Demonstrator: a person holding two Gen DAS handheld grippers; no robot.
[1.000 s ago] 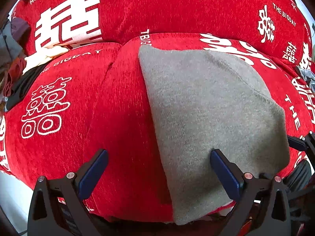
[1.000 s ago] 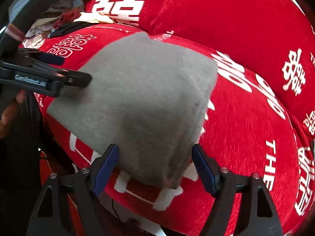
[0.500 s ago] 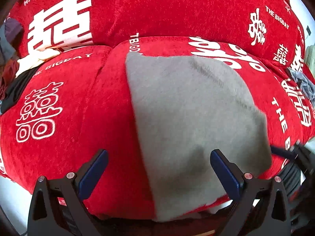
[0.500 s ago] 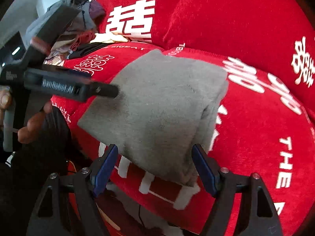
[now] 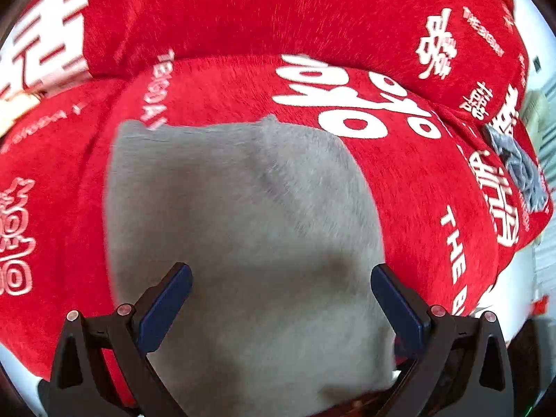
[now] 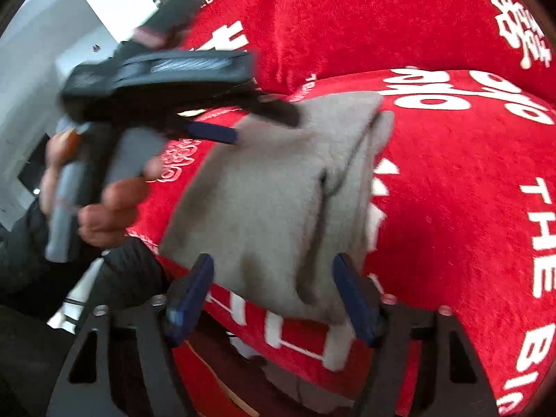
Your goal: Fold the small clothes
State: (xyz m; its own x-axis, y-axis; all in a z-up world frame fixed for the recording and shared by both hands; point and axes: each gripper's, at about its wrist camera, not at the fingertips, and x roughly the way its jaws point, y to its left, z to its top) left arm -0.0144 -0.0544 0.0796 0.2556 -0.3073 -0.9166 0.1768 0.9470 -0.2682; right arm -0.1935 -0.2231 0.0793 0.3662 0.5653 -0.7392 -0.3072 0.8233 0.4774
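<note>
A grey folded garment (image 5: 243, 215) lies flat on the red sofa seat (image 5: 410, 180) and reaches down over its front edge. My left gripper (image 5: 281, 299) hovers over the garment's near part with its jaws wide apart and nothing pinched. In the right wrist view the left gripper (image 6: 250, 123) is held by a hand (image 6: 104, 208) above the garment's (image 6: 264, 191) far left corner. My right gripper (image 6: 272, 292) is at the garment's front edge. Its jaws are closing with the folded edge between them, and the pads do not visibly pinch it.
The red sofa backrest (image 5: 278, 10) with white lettering rises behind the seat. A crumpled blue-grey garment (image 5: 521, 170) lies on the seat at the far right. A cream cloth (image 5: 14, 104) shows at the left edge. A white wall (image 6: 52, 34) stands beyond the sofa.
My left gripper has swung to the right, from beside the garment to right over it. My right gripper has drawn in to the garment's front edge and its jaws have narrowed.
</note>
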